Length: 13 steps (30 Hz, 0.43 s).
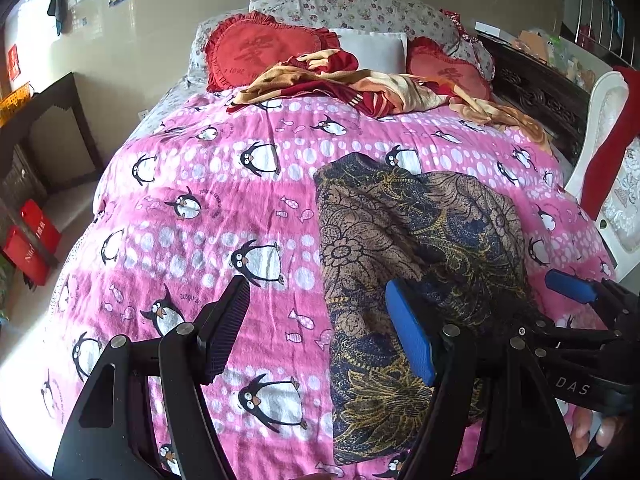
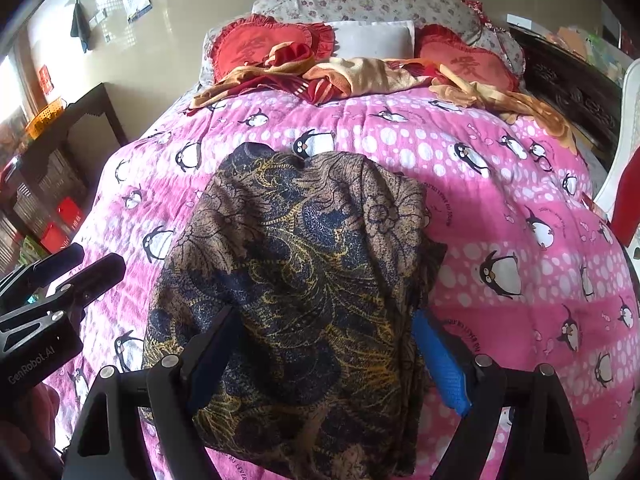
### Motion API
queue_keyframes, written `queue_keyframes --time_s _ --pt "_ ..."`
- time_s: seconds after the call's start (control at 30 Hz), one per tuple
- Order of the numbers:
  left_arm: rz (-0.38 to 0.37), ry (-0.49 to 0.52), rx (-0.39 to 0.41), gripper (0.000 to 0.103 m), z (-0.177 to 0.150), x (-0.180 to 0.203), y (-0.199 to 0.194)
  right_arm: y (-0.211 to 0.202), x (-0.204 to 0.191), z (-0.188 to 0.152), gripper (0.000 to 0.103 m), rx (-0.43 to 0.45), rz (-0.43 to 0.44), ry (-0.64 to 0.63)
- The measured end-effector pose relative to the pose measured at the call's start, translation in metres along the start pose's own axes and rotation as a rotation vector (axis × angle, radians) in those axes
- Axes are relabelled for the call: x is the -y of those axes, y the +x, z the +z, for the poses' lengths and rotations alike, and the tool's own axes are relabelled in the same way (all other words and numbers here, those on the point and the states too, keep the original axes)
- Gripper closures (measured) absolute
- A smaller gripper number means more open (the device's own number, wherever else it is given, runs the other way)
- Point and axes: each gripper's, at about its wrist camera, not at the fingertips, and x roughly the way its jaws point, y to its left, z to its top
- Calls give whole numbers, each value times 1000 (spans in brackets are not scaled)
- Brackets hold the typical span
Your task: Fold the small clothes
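Note:
A dark blue, brown and gold floral garment (image 1: pixel 404 280) lies folded lengthwise on the pink penguin blanket (image 1: pixel 192 216). My left gripper (image 1: pixel 316 292) is open and empty, just above the garment's left edge. In the right wrist view the garment (image 2: pixel 304 272) fills the middle, and my right gripper (image 2: pixel 324 316) is open, hovering over its near end with a finger on each side. The right gripper also shows at the right of the left wrist view (image 1: pixel 576 288). The left gripper shows at the left of the right wrist view (image 2: pixel 80 264).
Red heart cushions (image 1: pixel 256 52), a white pillow (image 1: pixel 376 52) and a crumpled orange-red blanket (image 1: pixel 360 84) lie at the bed's head. A dark wooden headboard (image 1: pixel 536 92) and white chair (image 1: pixel 608 152) stand at the right. Red boxes (image 1: pixel 32 236) sit on the floor at the left.

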Motion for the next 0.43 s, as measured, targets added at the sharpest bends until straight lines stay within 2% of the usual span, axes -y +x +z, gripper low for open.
queue_keyframes --time_s 0.43 --pt "22 -43 0 32 4 -25 11 10 11 0 18 -17 15 12"
